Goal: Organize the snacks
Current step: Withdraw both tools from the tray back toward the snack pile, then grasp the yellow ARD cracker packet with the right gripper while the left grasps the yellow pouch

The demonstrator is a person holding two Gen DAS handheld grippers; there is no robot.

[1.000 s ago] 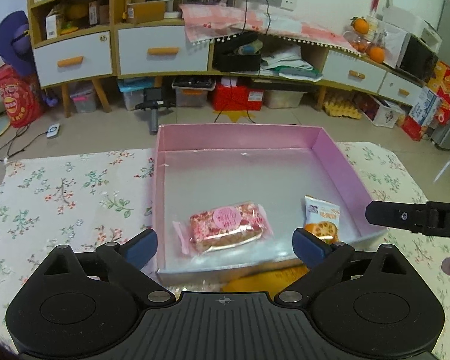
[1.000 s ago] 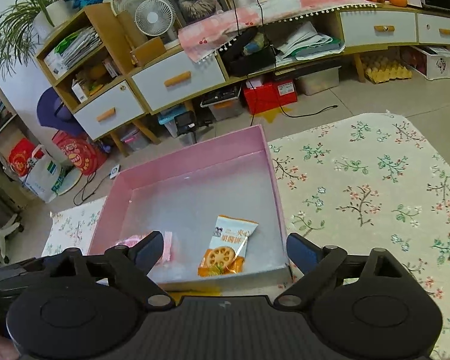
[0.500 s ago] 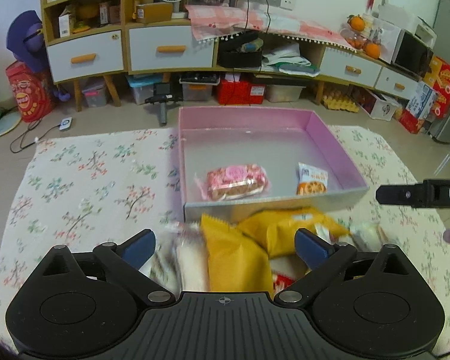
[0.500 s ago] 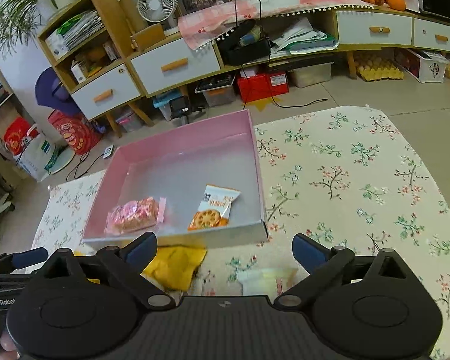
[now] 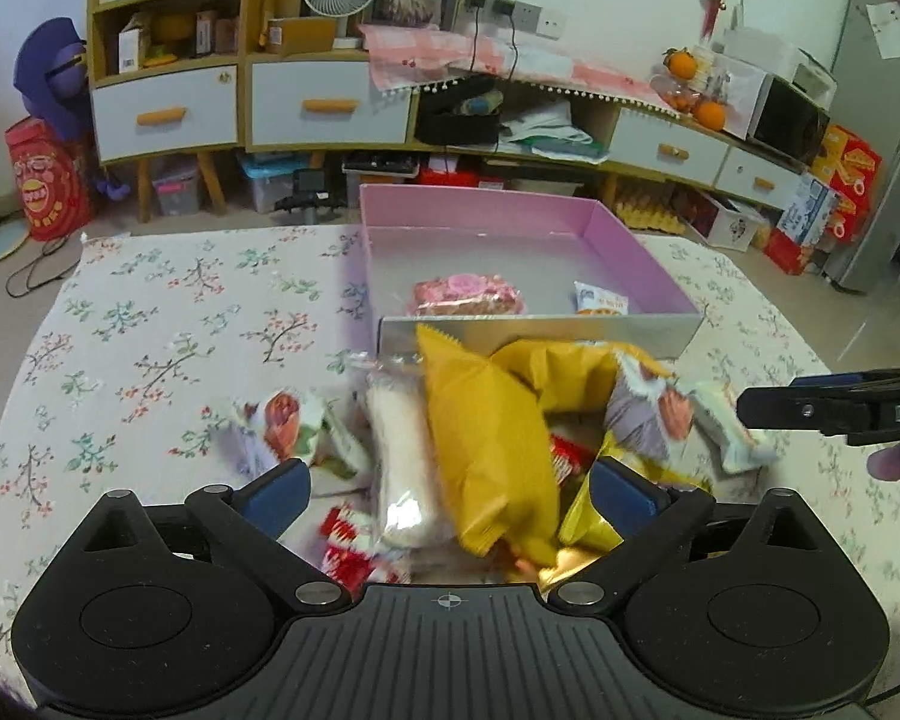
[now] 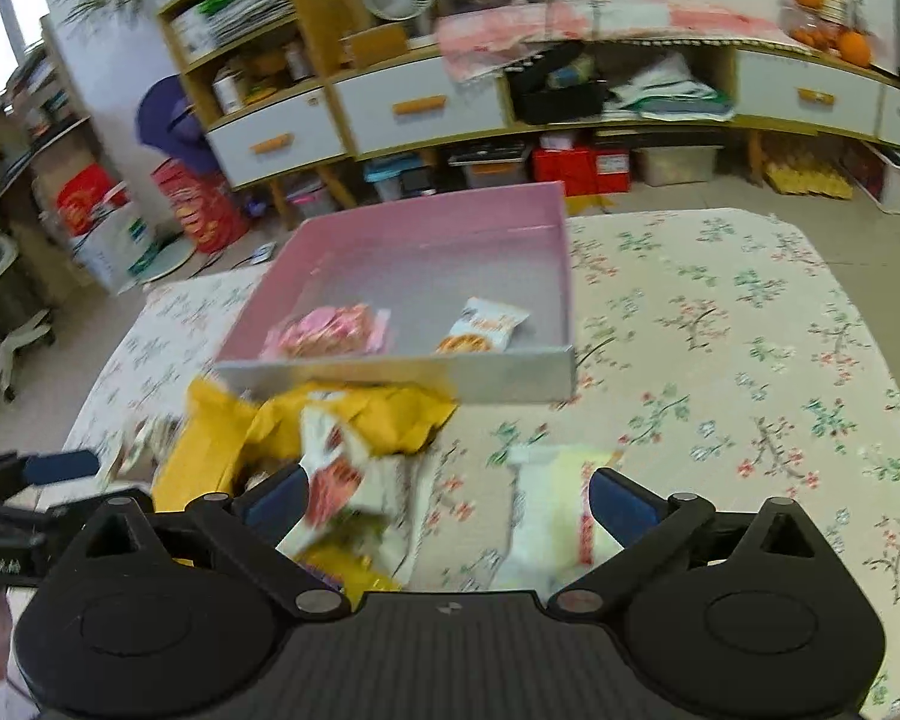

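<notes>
Lying between open left gripper [image 5: 450, 489] fingers: snack pile [image 5: 486, 438].

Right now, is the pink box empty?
No, the left wrist view shows the pink box holding a pink-wrapped snack and a small white and orange packet near its front wall.

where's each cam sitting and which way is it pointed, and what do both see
Left wrist: rides the open left gripper, tilted down over the snack pile toward the pink box; the right gripper's finger and a fingertip show at right.
Right wrist: rides the open right gripper, angled down at the white packet and the pile; the left gripper shows at far left.
Shared: box, pink packet, orange-print packet, yellow bags, floral cloth.
</notes>
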